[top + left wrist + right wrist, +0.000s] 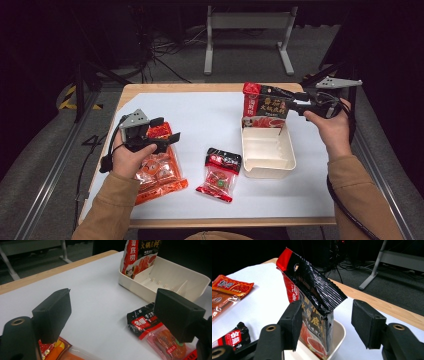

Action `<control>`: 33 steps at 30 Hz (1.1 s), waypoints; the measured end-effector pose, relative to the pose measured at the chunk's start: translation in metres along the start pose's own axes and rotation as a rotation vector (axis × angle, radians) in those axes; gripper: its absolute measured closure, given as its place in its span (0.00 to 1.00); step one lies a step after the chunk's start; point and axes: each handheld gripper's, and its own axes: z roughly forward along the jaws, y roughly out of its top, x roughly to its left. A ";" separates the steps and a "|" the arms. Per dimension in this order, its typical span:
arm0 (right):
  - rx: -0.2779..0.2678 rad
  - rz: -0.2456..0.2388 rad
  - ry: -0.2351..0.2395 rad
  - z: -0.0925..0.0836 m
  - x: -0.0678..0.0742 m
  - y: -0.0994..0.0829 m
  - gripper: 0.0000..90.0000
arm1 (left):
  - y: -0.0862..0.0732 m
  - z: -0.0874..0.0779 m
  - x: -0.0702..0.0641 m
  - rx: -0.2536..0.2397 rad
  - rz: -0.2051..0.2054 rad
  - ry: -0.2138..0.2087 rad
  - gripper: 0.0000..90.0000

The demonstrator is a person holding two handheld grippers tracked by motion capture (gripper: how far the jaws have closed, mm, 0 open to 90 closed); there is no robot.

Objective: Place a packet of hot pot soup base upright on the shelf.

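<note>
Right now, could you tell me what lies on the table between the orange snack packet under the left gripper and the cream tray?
A small red-and-black snack packet lies flat there, apart from the orange snack packet and the cream tray, as the high view shows.

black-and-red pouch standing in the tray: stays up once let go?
Probably not: the pouch stands on end in the cream tray, leaning, its crinkled top bent. The open right gripper straddles it. It looks floppy and apt to tip.

Dark room, grey floor (240, 75), metal frame (248, 22) behind.

A lab-like workroom: dark surroundings; loose floor cables (165, 50); a bare metal frame (248, 22); hazard-striped tape (67, 97).
</note>
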 end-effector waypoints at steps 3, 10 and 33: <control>-0.006 -0.002 -0.002 -0.005 0.001 0.000 0.46 | 0.002 -0.005 0.003 -0.012 -0.003 -0.001 0.18; -0.006 -0.038 0.005 -0.015 0.010 -0.003 0.46 | 0.004 -0.015 0.005 -0.009 0.006 0.009 0.19; -0.032 -0.107 0.121 -0.032 0.039 -0.035 0.51 | 0.005 -0.035 0.013 0.024 0.033 0.077 0.16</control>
